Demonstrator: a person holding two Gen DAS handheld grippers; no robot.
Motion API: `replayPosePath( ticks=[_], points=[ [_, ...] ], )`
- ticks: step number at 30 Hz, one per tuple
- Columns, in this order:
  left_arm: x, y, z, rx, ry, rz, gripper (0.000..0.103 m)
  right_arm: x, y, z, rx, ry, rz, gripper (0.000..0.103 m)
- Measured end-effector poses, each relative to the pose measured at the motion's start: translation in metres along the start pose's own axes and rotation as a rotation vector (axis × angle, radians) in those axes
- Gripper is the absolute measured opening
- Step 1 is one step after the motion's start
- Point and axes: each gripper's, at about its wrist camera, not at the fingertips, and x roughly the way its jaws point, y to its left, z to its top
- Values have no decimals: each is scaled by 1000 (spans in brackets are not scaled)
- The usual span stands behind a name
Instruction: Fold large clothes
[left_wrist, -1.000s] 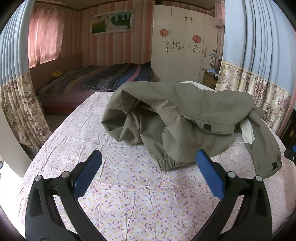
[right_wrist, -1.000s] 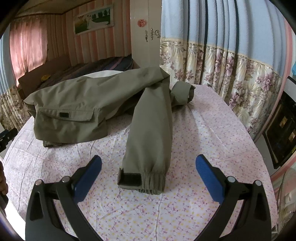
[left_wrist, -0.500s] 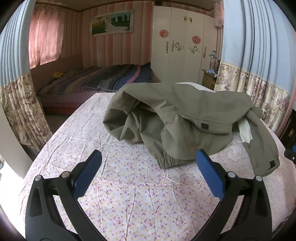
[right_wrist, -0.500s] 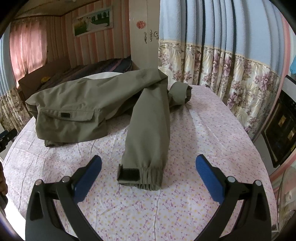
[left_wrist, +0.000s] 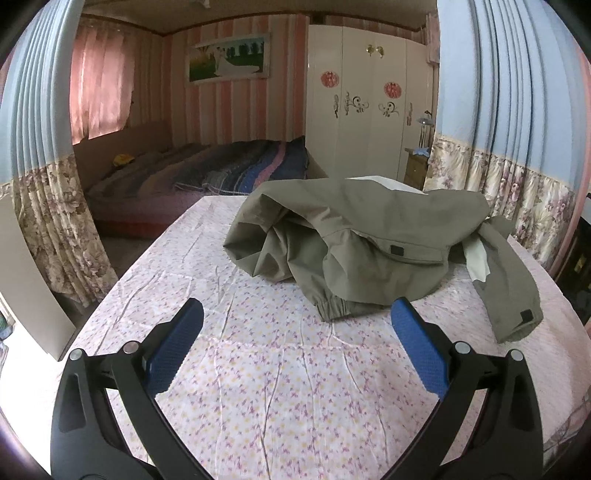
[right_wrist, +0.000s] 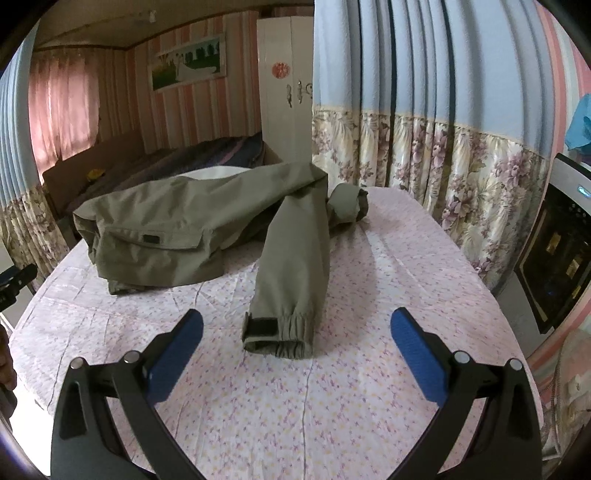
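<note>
Left claw (left_wrist: 295, 332): blue-padded fingers (left_wrist: 173, 350) spread wide, nothing between them, held above the tabletop (left_wrist: 258, 387), which wears a floral cloth in pink and yellow. Not touching fabric.

Olive jacket (left_wrist: 369, 236) lies crumpled ahead of the left claw and a little to its right, well beyond the fingertips. Bunched body forms a mound; an elastic hem sits at the edge nearest the claw. A flap pocket (left_wrist: 402, 253) with a small dark tab faces the camera. Pale lining shows at the top and along the right side.

Right claw (right_wrist: 295, 332): fingers (right_wrist: 417, 354) likewise spread wide, gripping nothing, hovering over the cloth.

One sleeve (right_wrist: 295, 266) runs straight toward the right claw, its elastic cuff (right_wrist: 279, 334) with a dark strap tab lying just ahead of the gap between the fingers, slightly left of centre. Cuff and pads are apart. Jacket body sits ahead and to the left of this claw; a second, rolled cuff (right_wrist: 347, 203) rests farther ahead, beyond the sleeve.

Surroundings: floral and blue curtain (right_wrist: 424, 147) ahead-right of the right claw. From the left wrist view, a bed (left_wrist: 207, 173) with striped bedding far ahead-left, white wardrobe (left_wrist: 362, 110) far ahead, framed picture (left_wrist: 229, 59) on the striped wall.
</note>
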Motion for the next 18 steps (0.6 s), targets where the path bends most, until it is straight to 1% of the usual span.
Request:
replayPosePath(
  ticks=[9,18],
  points=[
    [-50,-2,-9,2,-58,4,100,-41,-6,-14,13,-55,15,101],
    [-69,0,-13,-5,-78,12,100,-60,-12,-23,33,-78,18,101]
  ],
)
